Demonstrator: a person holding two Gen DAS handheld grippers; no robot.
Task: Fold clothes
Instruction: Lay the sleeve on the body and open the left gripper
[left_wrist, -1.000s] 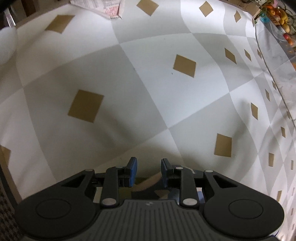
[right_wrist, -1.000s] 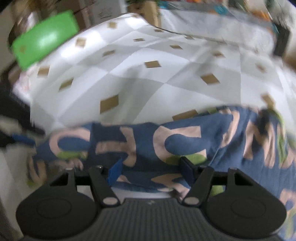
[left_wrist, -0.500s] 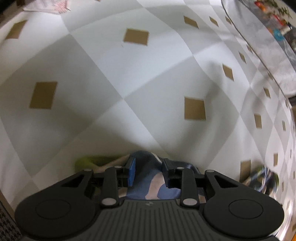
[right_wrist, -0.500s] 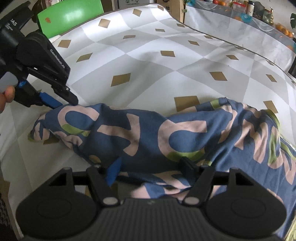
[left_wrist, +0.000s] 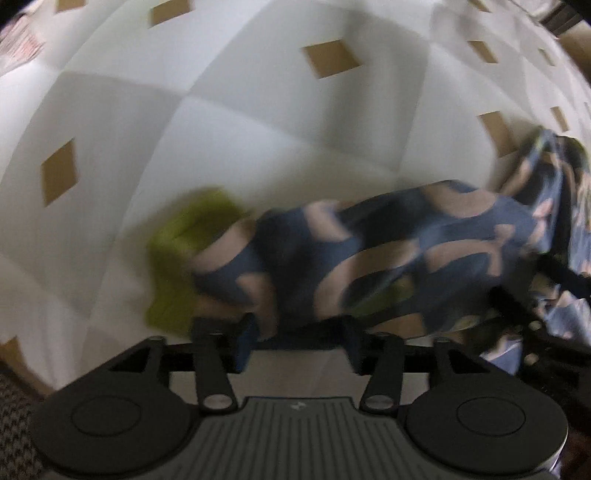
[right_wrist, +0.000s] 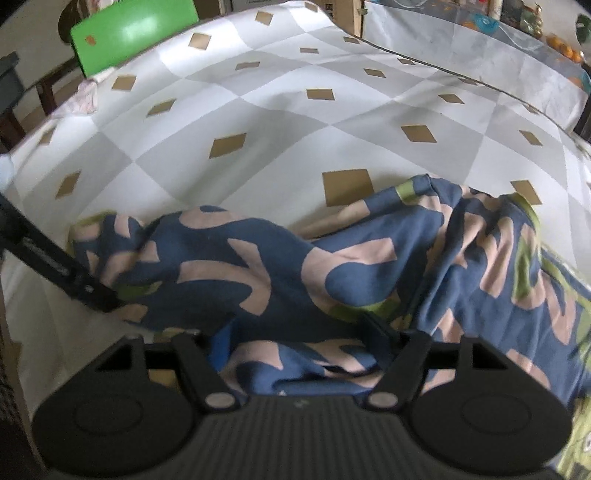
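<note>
Under me the tablecloth, grey and white checks with tan diamonds, covers the whole table, and the blue garment with pink shapes and green trim lies bunched across its near part. My right gripper has its jaws spread wide with a fold of that garment lying between them, though I cannot tell whether the pads press it. My left gripper has just been opening; its jaws stand apart at the garment's near edge, the view blurred.

garment: navy blue with pink shapes, lime-green accents
tablecloth: white and pale-grey checks, small tan diamonds
chair back: bright green
gripper fingers: blue pads
</note>
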